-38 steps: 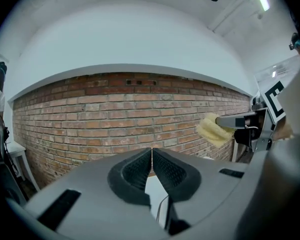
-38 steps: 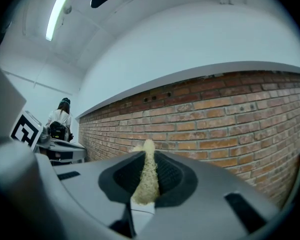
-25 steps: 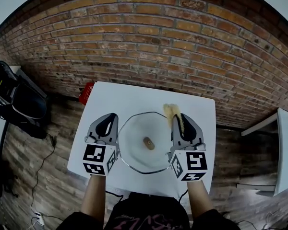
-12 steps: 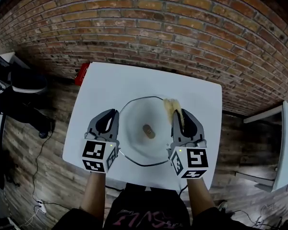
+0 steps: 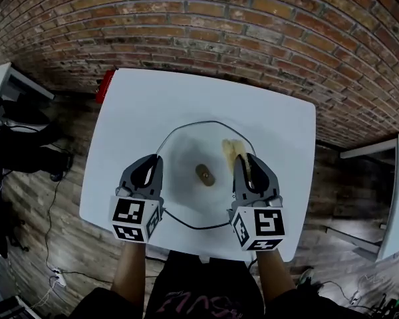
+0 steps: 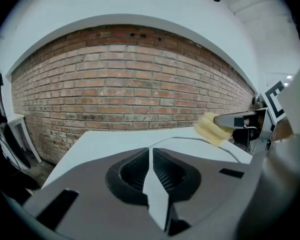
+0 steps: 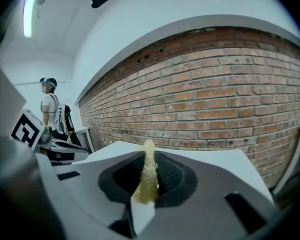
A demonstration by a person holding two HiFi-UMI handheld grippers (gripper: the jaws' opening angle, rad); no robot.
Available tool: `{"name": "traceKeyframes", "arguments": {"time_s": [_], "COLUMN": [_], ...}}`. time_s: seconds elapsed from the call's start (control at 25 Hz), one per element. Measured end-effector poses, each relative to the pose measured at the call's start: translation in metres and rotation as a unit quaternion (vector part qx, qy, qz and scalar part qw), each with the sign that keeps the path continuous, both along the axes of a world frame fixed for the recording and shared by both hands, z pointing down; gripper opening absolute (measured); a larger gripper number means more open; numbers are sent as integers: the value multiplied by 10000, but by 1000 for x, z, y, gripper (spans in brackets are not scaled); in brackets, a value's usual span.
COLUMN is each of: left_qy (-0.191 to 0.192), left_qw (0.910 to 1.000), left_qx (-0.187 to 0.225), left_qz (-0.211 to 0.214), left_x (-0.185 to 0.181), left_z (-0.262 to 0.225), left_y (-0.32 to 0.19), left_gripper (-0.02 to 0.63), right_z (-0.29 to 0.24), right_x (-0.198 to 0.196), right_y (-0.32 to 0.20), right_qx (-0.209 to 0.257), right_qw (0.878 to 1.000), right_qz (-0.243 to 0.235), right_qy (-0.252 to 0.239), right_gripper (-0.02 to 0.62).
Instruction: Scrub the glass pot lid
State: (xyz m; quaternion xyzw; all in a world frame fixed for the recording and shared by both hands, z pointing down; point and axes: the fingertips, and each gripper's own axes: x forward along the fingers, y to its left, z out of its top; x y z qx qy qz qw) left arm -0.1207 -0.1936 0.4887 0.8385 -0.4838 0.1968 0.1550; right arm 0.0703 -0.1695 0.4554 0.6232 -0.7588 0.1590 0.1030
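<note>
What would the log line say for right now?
left claw: shut, empty | right claw: shut on sponge | lid: on table, between claws

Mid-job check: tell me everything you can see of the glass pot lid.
The glass pot lid is round, clear glass with a thin metal-looking rim and a brown knob at its centre. It lies flat on the white table. The yellow sponge in the right gripper hangs over its right side; contact can't be confirmed. The shut left gripper is by its left edge.
</note>
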Motion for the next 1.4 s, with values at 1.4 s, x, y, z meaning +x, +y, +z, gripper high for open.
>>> {"name": "traceKeyframes", "arguments": {"time_s": [1.4], "left_qy": [706], "left_qw": [9793], "left_qx": [-1807], "left_qz": [-581], "left_x": [-25], "left_z": [80], "left_y": [41], "left_gripper": [202], "right_z": [-3], "right_x": [-16], "right_y": [7], "right_qx": [-56], "right_qw": [9994], "right_qz": [-264], "right_qy": [222], "right_gripper": [57]}}
